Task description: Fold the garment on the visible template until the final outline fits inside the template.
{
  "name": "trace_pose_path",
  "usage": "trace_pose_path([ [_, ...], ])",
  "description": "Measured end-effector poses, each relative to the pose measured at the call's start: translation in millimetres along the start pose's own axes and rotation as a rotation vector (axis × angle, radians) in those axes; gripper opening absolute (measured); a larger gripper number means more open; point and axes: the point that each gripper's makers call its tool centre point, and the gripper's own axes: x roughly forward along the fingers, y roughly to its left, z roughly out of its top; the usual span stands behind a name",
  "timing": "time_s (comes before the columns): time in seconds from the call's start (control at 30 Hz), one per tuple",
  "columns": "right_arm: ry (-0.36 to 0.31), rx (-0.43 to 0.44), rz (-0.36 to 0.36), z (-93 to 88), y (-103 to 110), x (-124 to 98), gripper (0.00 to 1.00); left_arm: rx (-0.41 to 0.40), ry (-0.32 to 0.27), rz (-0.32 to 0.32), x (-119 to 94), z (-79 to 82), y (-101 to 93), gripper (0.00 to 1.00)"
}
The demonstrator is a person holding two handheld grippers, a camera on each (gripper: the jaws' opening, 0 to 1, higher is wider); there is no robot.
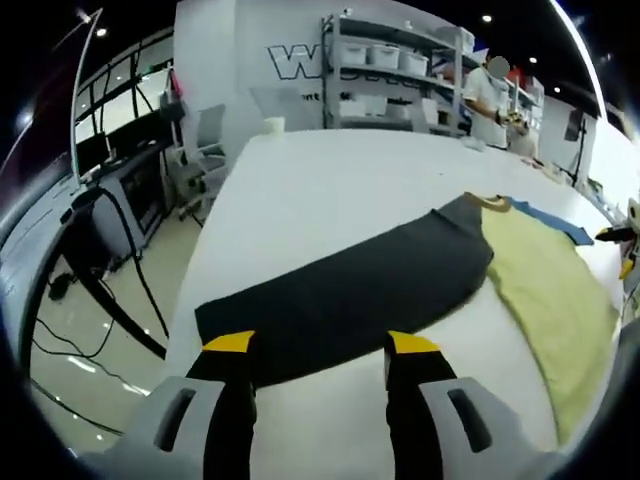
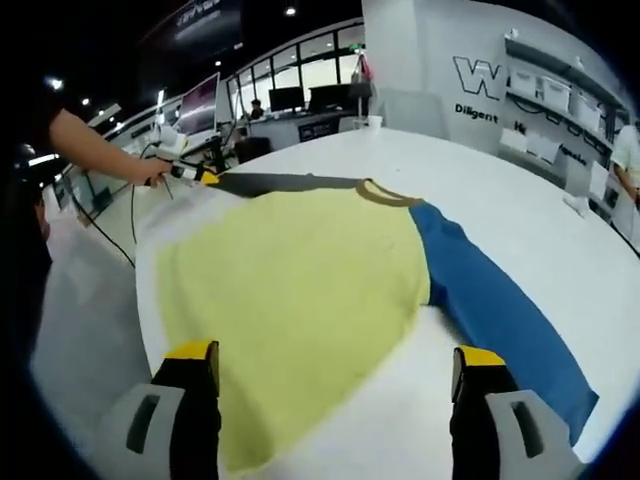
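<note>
A shirt lies flat on the white table [image 1: 300, 190]. It has a pale yellow body [image 2: 290, 290], a brown collar [image 2: 385, 193], a dark grey sleeve [image 1: 350, 285] and a blue sleeve [image 2: 500, 315]. My left gripper [image 1: 320, 345] stands open over the cuff end of the dark sleeve, its yellow-tipped jaws wide apart. In the right gripper view that left gripper [image 2: 203, 177] sits at the sleeve's far end, held by a person's hand. My right gripper [image 2: 338, 355] is open above the yellow body's near edge, nothing between its jaws.
A white cup [image 1: 273, 125] stands at the table's far end. Behind it are a rack of white bins [image 1: 390, 60] and a person [image 1: 490, 95]. Cables and a desk [image 1: 110, 220] lie beyond the table's left edge. Monitors [image 2: 200, 105] stand behind the person's arm [image 2: 95, 145].
</note>
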Motion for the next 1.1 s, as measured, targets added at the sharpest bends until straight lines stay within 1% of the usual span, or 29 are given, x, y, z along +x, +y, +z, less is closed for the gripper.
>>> trace_pose_path([
  [0.27, -0.014, 0.01, -0.014, -2.4, 5, -11, 0.97, -0.039, 0.027, 0.054, 2, -8.8, 22.2, 0.49],
  [0.33, -0.015, 0.009, -0.027, -4.3, 3, -14, 0.97, -0.037, 0.031, 0.061, 2, -10.7, 25.1, 0.49],
  [0.4, -0.024, 0.032, -0.039, -5.3, 1, -18, 0.97, -0.053, 0.036, 0.064, 1, -12.6, 28.1, 0.48],
  [0.47, -0.021, 0.036, -0.047, -7.5, 0, -21, 0.97, -0.065, 0.035, 0.075, 0, -13.2, 32.1, 0.48],
  [0.53, -0.019, 0.038, -0.052, -8.5, 0, -23, 0.97, -0.08, 0.032, 0.091, -1, -14.0, 38.1, 0.47],
  [0.6, -0.02, 0.043, -0.056, -8.6, 0, -25, 0.97, -0.099, 0.043, 0.096, 0, -18.3, 42.4, 0.45],
  [0.7, -0.018, 0.049, -0.065, -9.7, 0, -27, 0.97, -0.135, 0.055, 0.099, 0, -23.6, 44.6, 0.42],
  [0.8, -0.017, 0.057, -0.071, -11.0, 1, -28, 0.96, -0.144, 0.055, 0.105, 0, -25.4, 44.8, 0.39],
  [0.93, -0.011, 0.06, -0.077, -12.8, 3, -31, 0.96, -0.169, 0.066, 0.104, -3, -29.1, 44.1, 0.32],
  [1.1, -0.007, 0.068, -0.087, -14.2, 3, -33, 0.96, -0.15, 0.067, 0.113, -7, -29.7, 44.4, 0.26],
])
